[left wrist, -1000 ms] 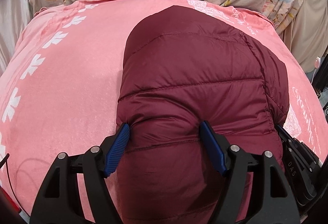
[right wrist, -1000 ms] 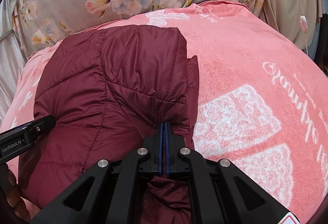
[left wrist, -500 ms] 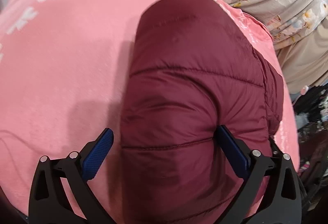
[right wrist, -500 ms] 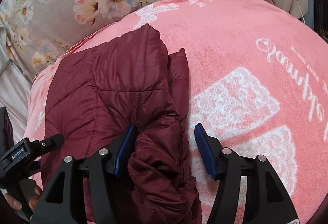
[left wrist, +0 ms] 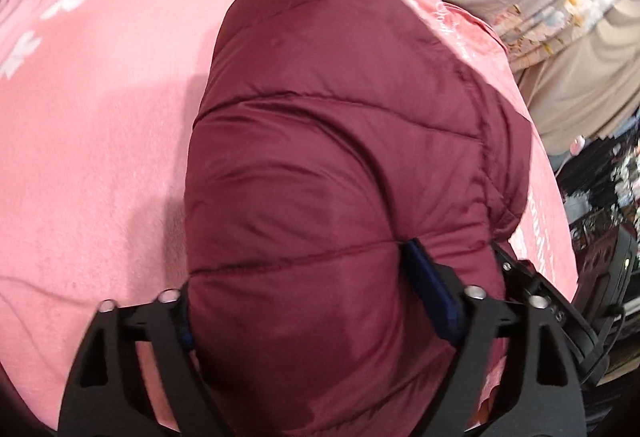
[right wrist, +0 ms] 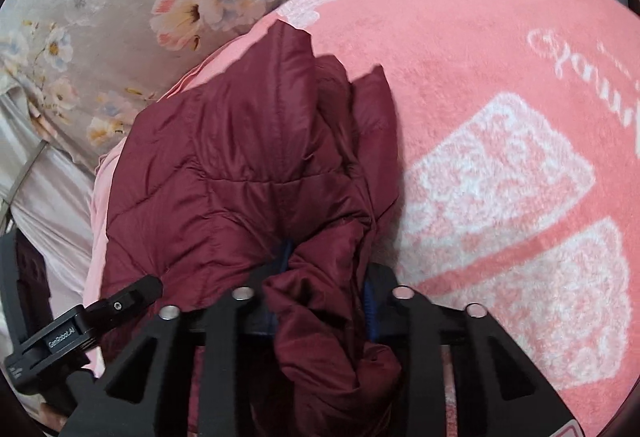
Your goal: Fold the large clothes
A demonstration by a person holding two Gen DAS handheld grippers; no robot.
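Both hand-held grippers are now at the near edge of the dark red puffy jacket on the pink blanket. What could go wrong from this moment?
The left hand-held gripper is closing around a thick, slippery roll of the jacket; it may squeeze out.

The right hand-held gripper is closing on a small bunched fold only, so that edge could slip free or fold unevenly.

Pulling might also drag the pink blanket.

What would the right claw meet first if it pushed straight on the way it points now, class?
The maroon puffer jacket. A bunched fold of it already sits between the closing jaws of the right claw, and more jacket lies directly ahead; the pink blanket comes only beyond, though depth is uncertain.
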